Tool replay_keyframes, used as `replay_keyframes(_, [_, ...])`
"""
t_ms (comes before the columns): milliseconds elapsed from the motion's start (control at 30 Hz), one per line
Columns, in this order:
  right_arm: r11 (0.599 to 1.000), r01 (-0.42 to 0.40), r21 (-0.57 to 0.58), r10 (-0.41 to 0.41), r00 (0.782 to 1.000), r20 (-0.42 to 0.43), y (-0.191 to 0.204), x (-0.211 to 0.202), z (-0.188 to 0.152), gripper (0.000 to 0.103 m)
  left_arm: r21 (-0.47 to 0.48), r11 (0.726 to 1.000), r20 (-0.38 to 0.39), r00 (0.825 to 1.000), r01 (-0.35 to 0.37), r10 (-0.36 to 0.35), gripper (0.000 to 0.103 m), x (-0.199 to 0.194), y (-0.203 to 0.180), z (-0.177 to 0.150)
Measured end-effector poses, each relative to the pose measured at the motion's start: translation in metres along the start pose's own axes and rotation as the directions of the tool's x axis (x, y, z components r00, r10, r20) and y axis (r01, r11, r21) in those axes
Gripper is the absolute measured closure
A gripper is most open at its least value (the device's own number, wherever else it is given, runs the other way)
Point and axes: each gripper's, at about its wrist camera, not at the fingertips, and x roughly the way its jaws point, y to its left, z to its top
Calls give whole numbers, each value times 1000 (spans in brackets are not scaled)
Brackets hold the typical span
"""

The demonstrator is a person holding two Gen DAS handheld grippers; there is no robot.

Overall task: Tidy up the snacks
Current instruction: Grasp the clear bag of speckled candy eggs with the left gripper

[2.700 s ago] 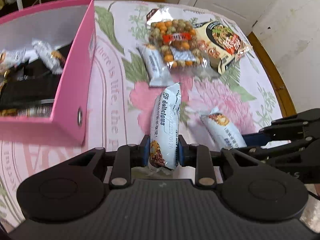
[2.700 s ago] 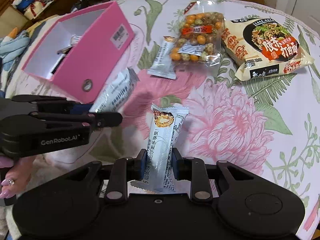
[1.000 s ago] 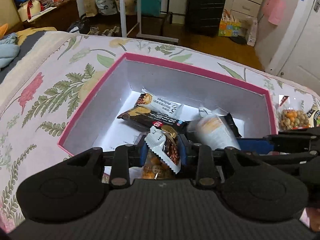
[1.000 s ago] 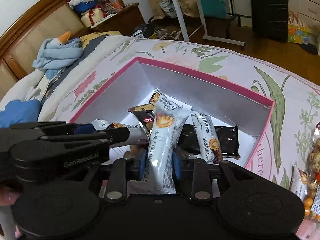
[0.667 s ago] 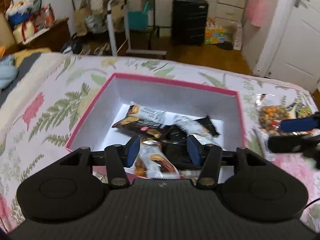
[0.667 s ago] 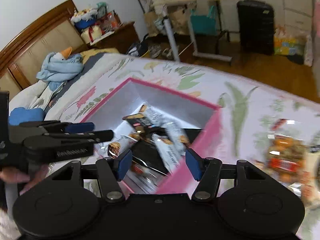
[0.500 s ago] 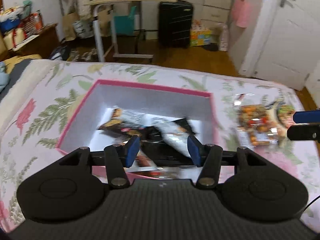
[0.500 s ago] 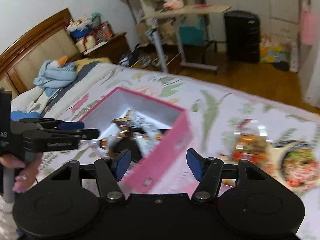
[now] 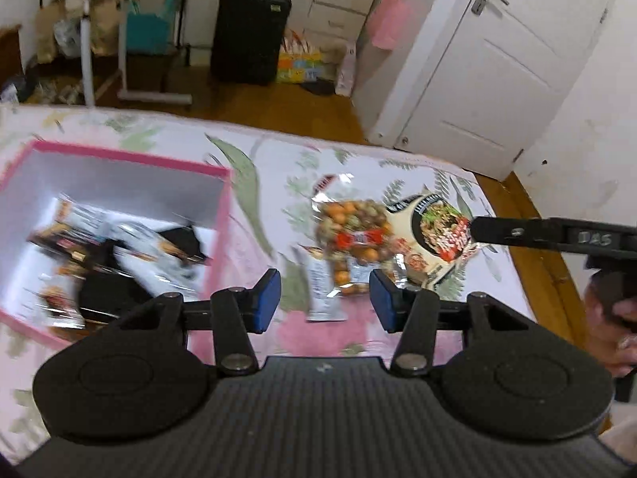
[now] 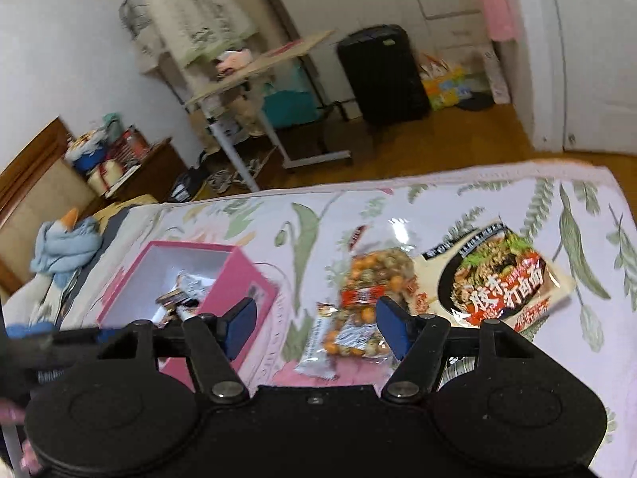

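Observation:
My left gripper (image 9: 324,298) is open and empty above the flowered bedspread, just right of the pink box (image 9: 223,215). The box holds several snack packets (image 9: 155,259). A white snack bar (image 9: 323,290) lies between the fingers' line of sight, next to a clear bag of mixed nuts (image 9: 352,239) and a noodle packet (image 9: 438,235). My right gripper (image 10: 318,322) is open and empty, raised over the same white bar (image 10: 318,342), nut bag (image 10: 374,279) and noodle packet (image 10: 501,279). The pink box (image 10: 247,279) is to its left.
The bed's right edge with a wooden frame (image 9: 533,231) runs close to the noodle packet. A black suitcase (image 9: 249,36), a rolling side table (image 10: 262,67) and a white door (image 9: 489,71) stand beyond the bed. A blue plush toy (image 10: 63,247) lies at the left.
Both grippers opened and dropped their snack bars into the pink box, then swung right, away from the box, toward the snacks lying on the bedspread.

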Motion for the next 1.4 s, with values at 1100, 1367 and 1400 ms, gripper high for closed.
replay_keyframes(1100, [997, 71, 10, -65, 950, -305, -39, 82, -45, 96, -117, 990, -71, 993, 84, -93, 65, 115, 14, -40])
replay_keyframes(1367, [994, 94, -62, -112, 894, -434, -33, 76, -63, 89, -135, 980, -146, 976, 143, -163, 65, 122, 10, -52])
replay_keyframes(1400, [992, 106, -75, -128, 895, -427, -32, 76, -63, 89, -130, 982, -157, 975, 140, -160, 65, 125, 9, -54])
